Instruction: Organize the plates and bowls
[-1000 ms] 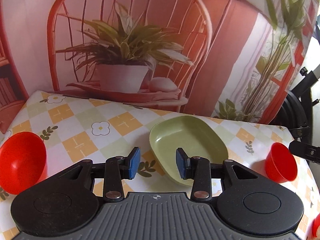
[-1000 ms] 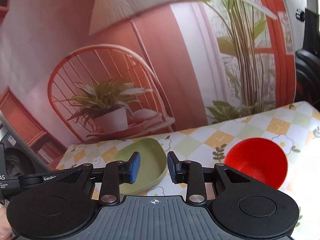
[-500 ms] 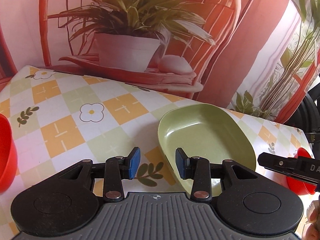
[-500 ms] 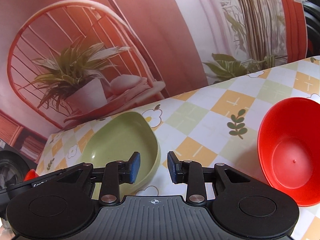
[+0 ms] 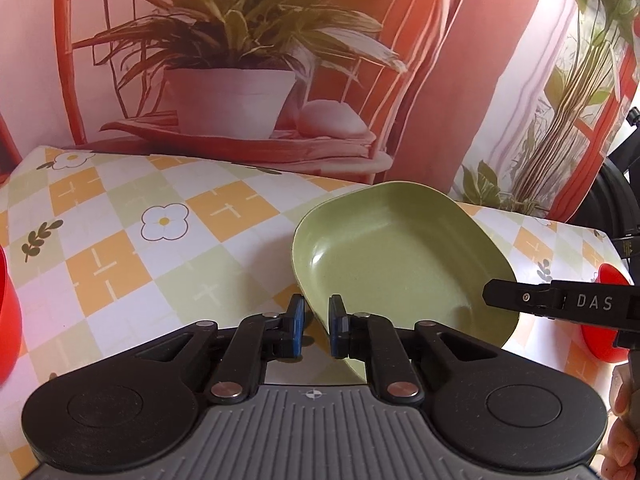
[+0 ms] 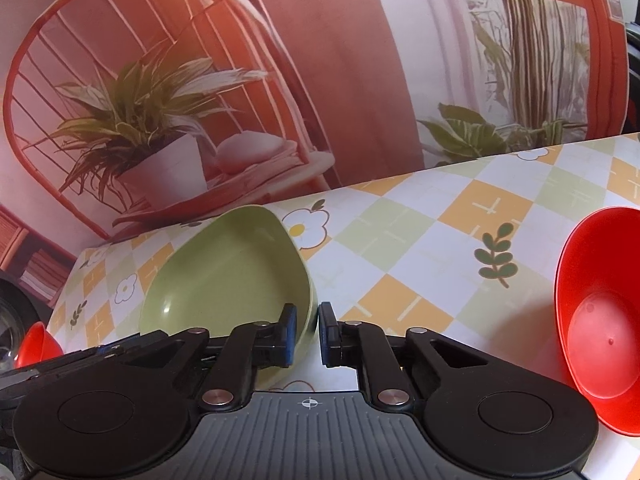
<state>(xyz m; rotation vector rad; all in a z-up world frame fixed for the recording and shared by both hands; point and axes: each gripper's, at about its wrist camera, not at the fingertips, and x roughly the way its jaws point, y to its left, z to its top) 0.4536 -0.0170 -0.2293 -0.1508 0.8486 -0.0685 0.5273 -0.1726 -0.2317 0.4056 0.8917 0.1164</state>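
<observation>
A pale green oblong plate [image 5: 400, 264] lies on the checked tablecloth, seen in both wrist views. My left gripper [image 5: 316, 326] has its jaws narrowed onto the plate's near left rim, which passes between the blue pads. My right gripper [image 6: 306, 334] pinches the opposite rim of the same green plate [image 6: 224, 272]. One red bowl [image 6: 596, 340] stands to the right of the plate. A second red bowl [image 5: 8, 312] shows at the left edge of the left wrist view and, small, as the far red bowl [image 6: 38, 344].
The tablecloth [image 5: 120, 256] has orange and green checks with flowers. A printed backdrop [image 5: 240, 80] of a plant on a red chair stands right behind the table's far edge. A hand [image 5: 624, 420] shows at the lower right. Dark equipment [image 5: 624, 184] stands beyond the right end.
Both grippers moved forward and down to the green plate and narrowed their jaws onto its opposite rims. The red bowls have not moved on the table.
</observation>
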